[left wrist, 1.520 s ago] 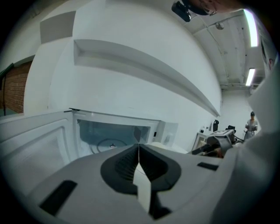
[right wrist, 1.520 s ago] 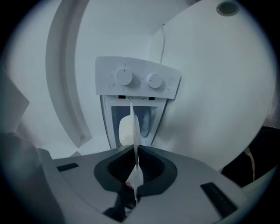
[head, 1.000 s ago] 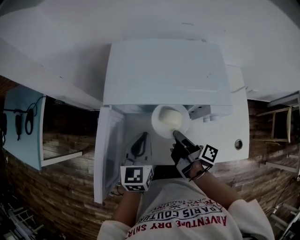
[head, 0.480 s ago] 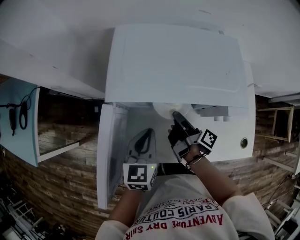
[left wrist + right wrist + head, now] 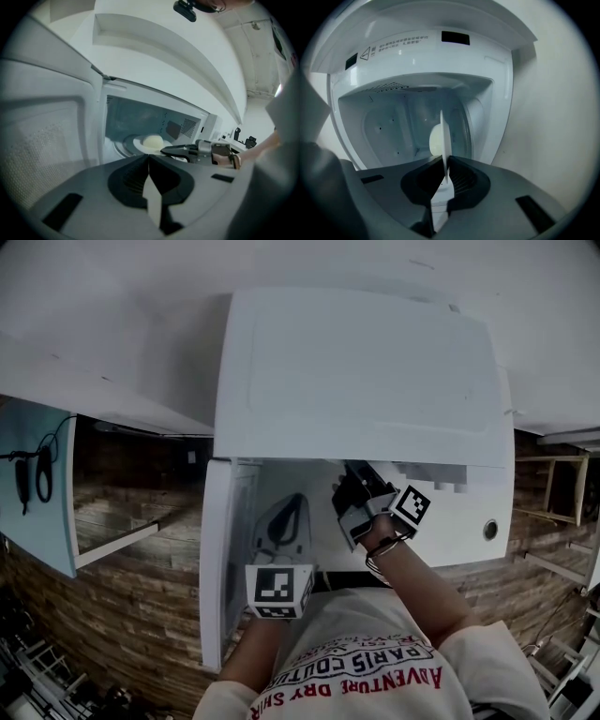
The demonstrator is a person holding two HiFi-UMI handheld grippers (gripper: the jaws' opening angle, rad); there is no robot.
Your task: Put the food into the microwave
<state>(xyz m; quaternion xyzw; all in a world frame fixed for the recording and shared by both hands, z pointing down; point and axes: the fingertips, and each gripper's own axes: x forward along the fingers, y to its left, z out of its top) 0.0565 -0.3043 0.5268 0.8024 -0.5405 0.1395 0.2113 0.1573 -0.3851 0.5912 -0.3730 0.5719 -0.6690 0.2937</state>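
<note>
Right claw [image 5: 444, 163] clamps white plate [image 5: 446, 133] bearing pale round food [image 5: 435, 140]; left claw [image 5: 149, 158] closed.

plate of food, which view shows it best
Left gripper view: the plate shows its top and the food inside the microwave. Right gripper view shows it edge-on in the right hand-held gripper. Head view hides it.

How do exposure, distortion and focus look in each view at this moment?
Head view: dim and underexposed, edges fisheye-bent; the microwave top hides its cavity. Left gripper view: heavy barrel distortion, black corners, near jaws soft; plate and food readable inside. Right gripper view: same vignette, plate edge-on between the jaws.
</note>
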